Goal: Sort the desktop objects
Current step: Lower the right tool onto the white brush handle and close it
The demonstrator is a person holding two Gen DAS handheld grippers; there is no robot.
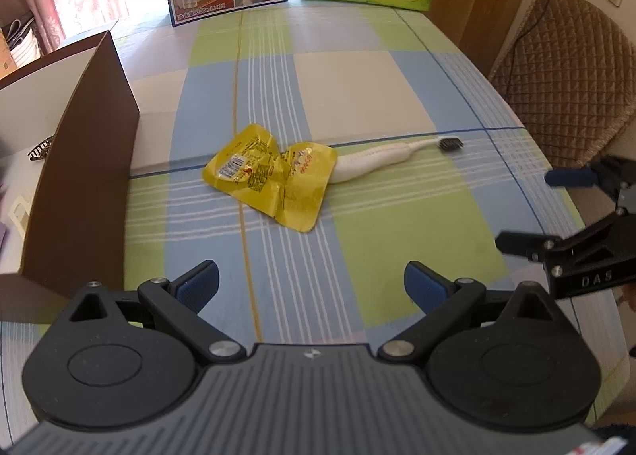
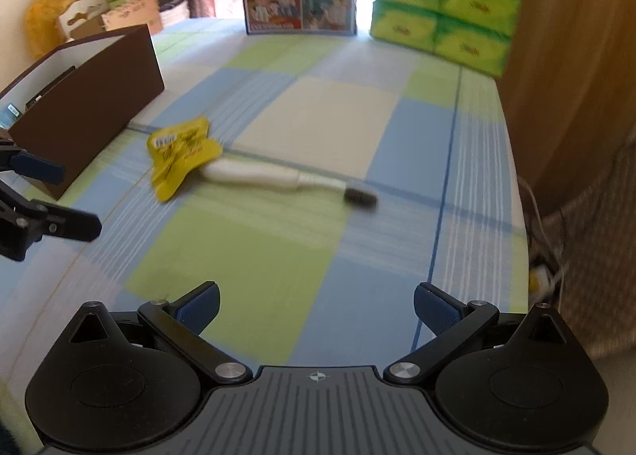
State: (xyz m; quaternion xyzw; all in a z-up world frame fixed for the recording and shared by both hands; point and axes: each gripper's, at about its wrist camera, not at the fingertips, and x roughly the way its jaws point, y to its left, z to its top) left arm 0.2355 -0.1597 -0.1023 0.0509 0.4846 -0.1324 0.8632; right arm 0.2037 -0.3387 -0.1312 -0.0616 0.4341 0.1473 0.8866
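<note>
The yellow packet (image 1: 274, 176) overlaps the white toothbrush (image 1: 381, 158) ahead of both claws; left claw (image 1: 311, 288) and right claw (image 2: 317, 306) are spread, empty.

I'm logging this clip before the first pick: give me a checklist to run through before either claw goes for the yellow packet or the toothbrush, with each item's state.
1. Left claw open and empty: ok.
2. Right claw open and empty: ok.
3. Yellow packet free to lift: ok, it lies on top.
4. Toothbrush fully exposed: not ok, the packet covers its handle end.
5. Brown box open at the top: ok.
6. Room left inside the box: cannot tell, only part of the inside shows.
</note>
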